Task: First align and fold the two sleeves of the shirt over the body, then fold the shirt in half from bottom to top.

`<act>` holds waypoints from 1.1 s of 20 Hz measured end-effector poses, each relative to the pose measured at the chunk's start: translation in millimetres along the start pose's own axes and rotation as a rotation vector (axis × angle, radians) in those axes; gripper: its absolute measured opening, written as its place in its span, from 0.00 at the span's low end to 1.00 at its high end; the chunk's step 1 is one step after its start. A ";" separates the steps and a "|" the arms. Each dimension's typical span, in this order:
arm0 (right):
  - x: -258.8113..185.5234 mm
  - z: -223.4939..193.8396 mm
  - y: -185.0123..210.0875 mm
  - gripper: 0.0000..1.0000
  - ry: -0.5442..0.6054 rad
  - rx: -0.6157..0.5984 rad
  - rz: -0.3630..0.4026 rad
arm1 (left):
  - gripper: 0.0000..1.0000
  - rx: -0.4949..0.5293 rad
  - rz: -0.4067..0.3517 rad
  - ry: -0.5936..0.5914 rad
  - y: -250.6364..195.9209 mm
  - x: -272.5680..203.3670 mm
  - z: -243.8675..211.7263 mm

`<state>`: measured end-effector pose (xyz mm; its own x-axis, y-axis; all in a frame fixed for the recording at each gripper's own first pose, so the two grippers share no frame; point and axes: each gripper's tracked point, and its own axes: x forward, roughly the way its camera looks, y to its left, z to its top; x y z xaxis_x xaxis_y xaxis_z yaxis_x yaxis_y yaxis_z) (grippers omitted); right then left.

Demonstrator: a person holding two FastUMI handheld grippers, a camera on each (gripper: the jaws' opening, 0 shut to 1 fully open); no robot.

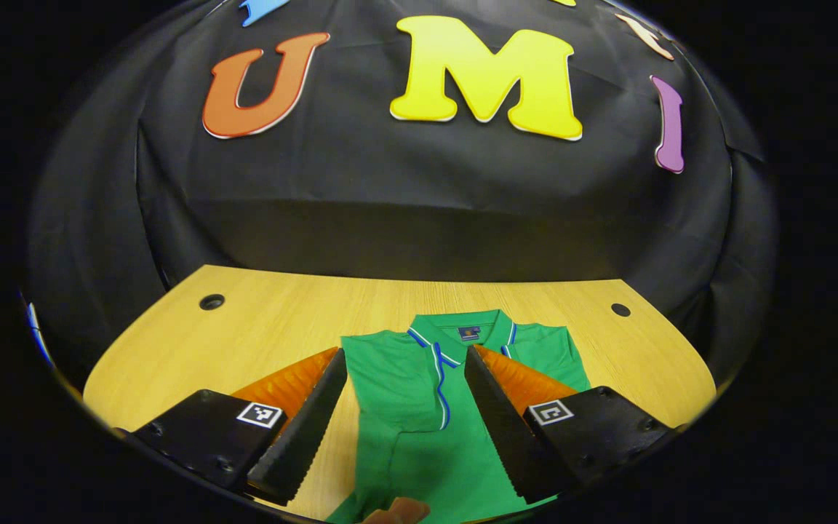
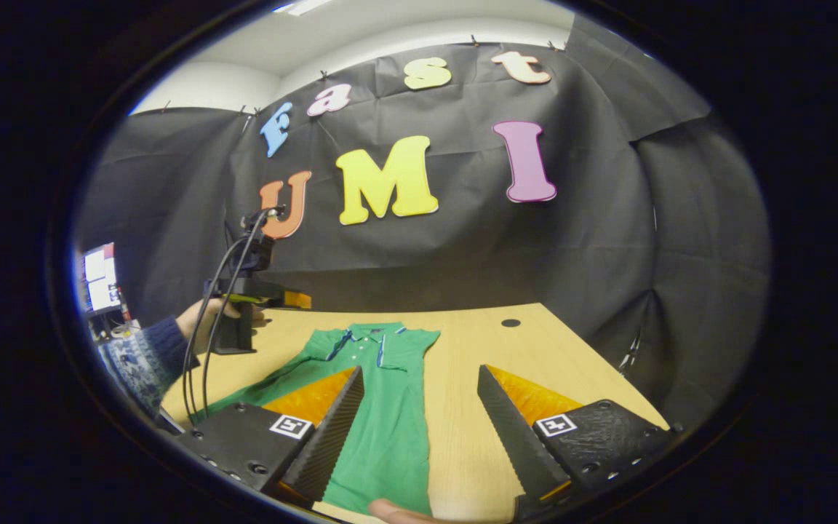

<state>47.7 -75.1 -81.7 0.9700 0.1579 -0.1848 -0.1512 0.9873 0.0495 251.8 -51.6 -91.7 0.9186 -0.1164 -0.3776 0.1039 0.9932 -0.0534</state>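
green shirt (image 1: 419, 407) flat on table (image 1: 259, 320), sleeves seemingly tucked; left gripper (image 1: 404, 426) and right gripper (image 2: 419, 437) spread, empty, poised above for bottom fold

I count one green shirt (image 1: 419, 407) lying on one wooden tabletop (image 1: 273, 320). Relative to the shirt's collar, I see two round holes in the tabletop: one off to its left (image 1: 212, 301), one off to its right (image 1: 620, 309). I have two grippers: the left gripper (image 1: 406, 418) with its two fingers spread above the shirt, and the right gripper (image 2: 419, 429), also two fingers spread. One sleeved hand (image 2: 204, 324) is beyond the shirt.
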 end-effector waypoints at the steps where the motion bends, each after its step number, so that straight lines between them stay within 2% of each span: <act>1: -5.3 1.8 2.5 0.95 -0.006 -0.005 -0.001 | 1.00 0.001 0.001 -0.024 3.8 -17.4 2.6; 5: -25.5 0.5 8.8 0.95 -0.021 -0.053 -0.022 | 1.00 0.018 -0.016 -0.097 13.6 -91.2 -3.7; 9: -44.1 -12.5 10.4 0.95 -0.021 -0.072 -0.036 | 1.00 0.119 0.046 -0.147 44.6 -155.6 -31.8; 12: -45.9 -39.7 10.2 0.95 0.023 -0.064 -0.039 | 1.00 0.050 0.005 -0.127 48.7 -193.2 -76.9; 13: -44.9 -49.3 9.3 0.95 0.037 -0.060 -0.041 | 1.00 0.037 0.019 -0.115 57.8 -204.0 -94.9; 15: -39.8 -70.8 7.6 0.96 0.069 -0.065 -0.060 | 1.00 0.021 0.075 -0.113 82.9 -218.7 -120.8; 18: -36.6 -105.7 10.3 0.96 0.114 -0.068 -0.059 | 1.00 0.022 0.069 -0.093 84.3 -230.4 -161.3; 19: -36.4 -114.6 11.3 0.92 0.123 -0.069 -0.059 | 1.00 0.038 0.069 -0.094 83.0 -233.4 -169.7; 20: -37.0 -124.0 11.9 0.96 0.133 -0.069 -0.062 | 1.00 0.051 0.080 -0.090 83.6 -235.6 -180.9; 22: -35.1 -143.5 12.8 0.96 0.163 -0.065 -0.067 | 1.00 0.068 0.092 -0.081 80.7 -235.5 -197.8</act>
<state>-15.6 -65.1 -215.5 0.9355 0.0876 -0.3424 -0.1045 0.9940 -0.0312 -31.6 54.0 -190.0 0.9529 -0.0263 -0.3023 0.0408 0.9983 0.0417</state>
